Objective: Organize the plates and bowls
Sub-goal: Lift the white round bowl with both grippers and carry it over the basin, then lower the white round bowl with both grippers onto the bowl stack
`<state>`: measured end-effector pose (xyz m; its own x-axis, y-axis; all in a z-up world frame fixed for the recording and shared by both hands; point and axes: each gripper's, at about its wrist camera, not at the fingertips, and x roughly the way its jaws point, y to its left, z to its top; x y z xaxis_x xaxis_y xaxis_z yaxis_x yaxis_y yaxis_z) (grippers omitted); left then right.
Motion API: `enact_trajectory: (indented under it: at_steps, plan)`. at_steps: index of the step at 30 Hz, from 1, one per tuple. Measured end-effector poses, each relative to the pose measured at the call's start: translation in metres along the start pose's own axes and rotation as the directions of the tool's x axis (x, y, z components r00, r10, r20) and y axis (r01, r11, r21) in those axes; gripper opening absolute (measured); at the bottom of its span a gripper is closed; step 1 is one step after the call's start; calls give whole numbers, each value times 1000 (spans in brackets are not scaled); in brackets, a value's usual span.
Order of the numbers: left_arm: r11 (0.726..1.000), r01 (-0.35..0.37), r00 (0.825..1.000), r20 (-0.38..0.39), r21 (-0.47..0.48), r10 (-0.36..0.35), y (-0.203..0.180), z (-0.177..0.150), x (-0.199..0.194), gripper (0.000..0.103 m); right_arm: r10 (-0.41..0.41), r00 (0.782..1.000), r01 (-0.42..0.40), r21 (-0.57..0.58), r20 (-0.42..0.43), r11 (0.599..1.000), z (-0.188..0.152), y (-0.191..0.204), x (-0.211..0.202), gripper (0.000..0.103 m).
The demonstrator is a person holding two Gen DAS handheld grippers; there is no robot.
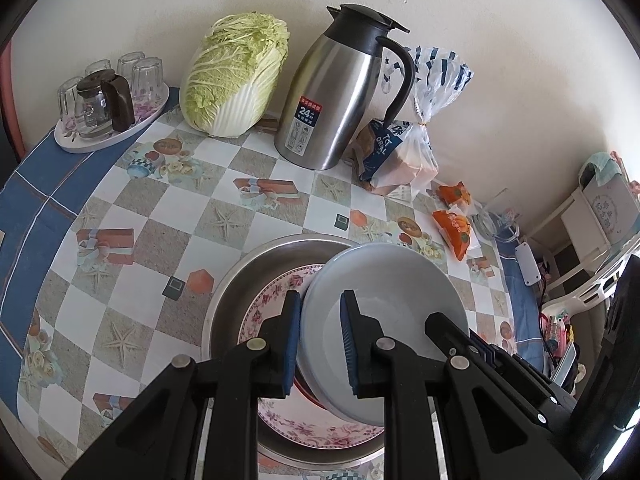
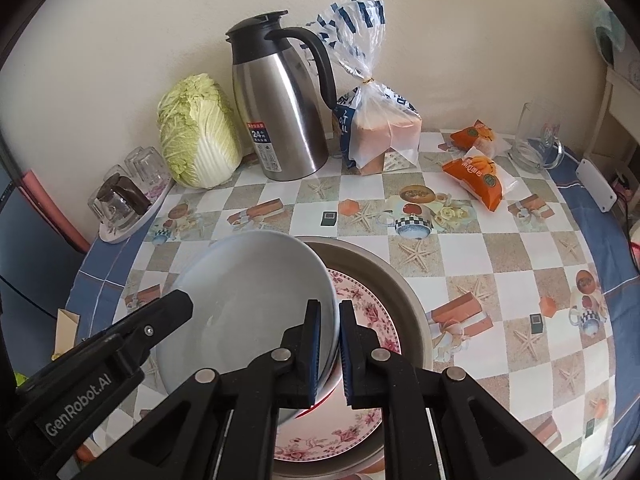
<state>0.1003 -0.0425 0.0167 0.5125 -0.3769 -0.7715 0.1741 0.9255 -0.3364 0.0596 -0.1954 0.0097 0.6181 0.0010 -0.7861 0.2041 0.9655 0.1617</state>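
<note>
Both grippers, left [image 1: 320,344] and right [image 2: 329,354], pinch the grey plate's [image 2: 256,300] rim, lower centre; uneven release could drop it onto the floral plate [image 2: 360,308].

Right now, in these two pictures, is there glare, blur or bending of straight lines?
Left wrist view: sharp, but the fisheye curves the tablecloth squares; soft glare streaks the steel jug. Right wrist view: same curving toward dark corners; the grey plate shows a pale sheen, no hard shadows.

Your bowl [image 1: 384,304] hides much of the floral plate [image 1: 280,300]; the lower frame edge cuts the basin [image 1: 232,288].
</note>
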Motion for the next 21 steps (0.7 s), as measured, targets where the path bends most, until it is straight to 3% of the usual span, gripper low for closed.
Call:
enact_trajectory:
  at_steps: [6,7,8,9,12,15,21]
  plan:
    - [1000,-12,1000,4,-2,12,0,1,-5,22,7,1000,-7,-7,0,1000,0,-1,0,13]
    - [1000,-16,1000,5,-4,16,0,1,-6,24,12,1000,-12,-6,-1,1000,0,-1,0,12]
    - [1000,-19,1000,7,-7,19,1,0,-7,34,17,1000,-17,-4,-2,1000,0,-2,0,13]
    - [1000,-23,1000,9,-10,23,2,0,-8,45,19,1000,-19,-1,-2,1000,0,-3,-1,22]
    - [999,-27,1000,12,-18,27,4,-2,-10,51,28,1000,-28,8,7,1000,-2,-6,-5,50]
    - [999,-40,999,21,-24,41,7,-7,-15,66,31,999,-32,15,20,999,-4,-8,-10,57]
    - [995,-76,996,31,-62,78,22,-17,-26,76,27,999,-27,0,37,1000,-11,-12,-20,73]
